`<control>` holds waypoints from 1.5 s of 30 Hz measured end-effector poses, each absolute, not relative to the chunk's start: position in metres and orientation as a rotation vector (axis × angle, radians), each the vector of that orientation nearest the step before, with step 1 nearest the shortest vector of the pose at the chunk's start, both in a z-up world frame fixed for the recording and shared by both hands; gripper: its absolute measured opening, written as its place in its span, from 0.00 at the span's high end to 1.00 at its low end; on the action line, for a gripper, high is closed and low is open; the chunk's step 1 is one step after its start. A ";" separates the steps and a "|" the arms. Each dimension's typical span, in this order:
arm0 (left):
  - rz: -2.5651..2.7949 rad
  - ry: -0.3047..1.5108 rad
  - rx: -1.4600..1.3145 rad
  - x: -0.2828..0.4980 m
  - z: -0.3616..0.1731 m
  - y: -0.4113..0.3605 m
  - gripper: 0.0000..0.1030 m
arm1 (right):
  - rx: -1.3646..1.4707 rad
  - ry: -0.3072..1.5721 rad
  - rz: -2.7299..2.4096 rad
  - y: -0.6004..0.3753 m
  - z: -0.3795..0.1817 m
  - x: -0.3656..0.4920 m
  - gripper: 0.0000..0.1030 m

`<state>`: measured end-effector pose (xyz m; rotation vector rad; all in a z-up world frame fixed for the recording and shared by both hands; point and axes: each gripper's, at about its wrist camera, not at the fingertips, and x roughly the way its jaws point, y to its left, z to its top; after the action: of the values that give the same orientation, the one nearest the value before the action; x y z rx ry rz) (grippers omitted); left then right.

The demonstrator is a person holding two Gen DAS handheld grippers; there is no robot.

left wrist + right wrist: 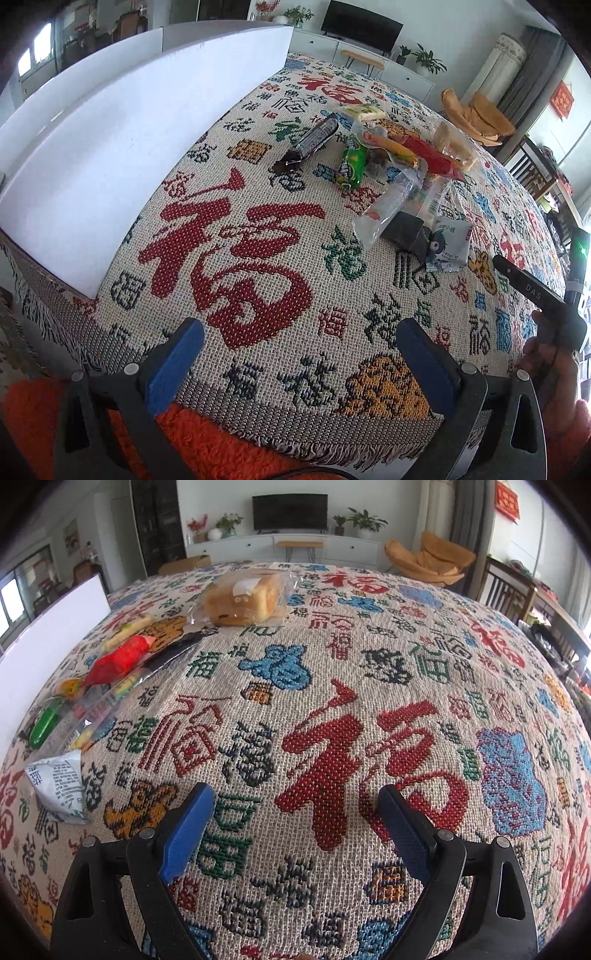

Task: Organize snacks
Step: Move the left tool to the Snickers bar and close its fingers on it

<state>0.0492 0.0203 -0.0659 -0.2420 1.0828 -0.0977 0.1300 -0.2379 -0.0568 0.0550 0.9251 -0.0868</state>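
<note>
Nearest the lens, we note the left gripper (301, 354) with its blue-padded jaws spread wide and nothing between them, hovering over the near edge of the table (258, 373), which is covered by a woven cloth of red, green and blue characters. At far left stands a white box (122, 147), resting on the cloth with its long wall toward the snacks; we judge it the likely receptacle, though its interior is not visible. Moving right, the snacks lie in a loose pile toward the middle of the table: a dark wrapped bar (314, 138), a green packet (351, 166), a clear sleeve (388, 210), a red packet (432, 155), a wrapped bread loaf (454, 147) at the far side, and a small pale sachet (448, 245) nearest us. They overlap, so we judge that single items must be drawn off the edge of the pile first. A small dark object beside the sachet cannot be identified. At far right, a hand (554, 373) holds the right gripper (297, 827); its own view shows the jaws wide apart, empty, above bare cloth, with the sachet near left. We judge sorting not yet begun.
</note>
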 end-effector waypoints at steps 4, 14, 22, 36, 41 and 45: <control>-0.113 1.056 -0.215 0.069 -0.050 0.018 0.00 | 0.055 0.925 -0.087 -0.238 -0.057 0.130 0.10; -0.002 1.054 -0.073 0.198 -0.048 0.021 0.01 | 0.056 0.924 -0.086 -0.238 -0.057 0.130 0.10; -0.031 1.087 0.017 0.237 -0.075 0.006 0.09 | 0.056 0.924 -0.086 -0.238 -0.057 0.130 0.10; -0.035 1.135 0.025 0.240 -0.076 0.011 0.24 | 0.057 0.924 -0.086 -0.239 -0.057 0.130 0.10; -0.129 1.100 0.106 0.206 -0.068 -0.003 0.83 | 0.056 0.924 -0.086 -0.239 -0.057 0.130 0.10; -0.190 1.121 0.090 0.164 -0.065 0.000 0.83 | 0.056 0.924 -0.086 -0.239 -0.057 0.130 0.10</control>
<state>0.1644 0.0002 -0.0647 0.0899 1.1215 -0.1901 0.1302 -0.2389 -0.0570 0.0561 0.9242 -0.0859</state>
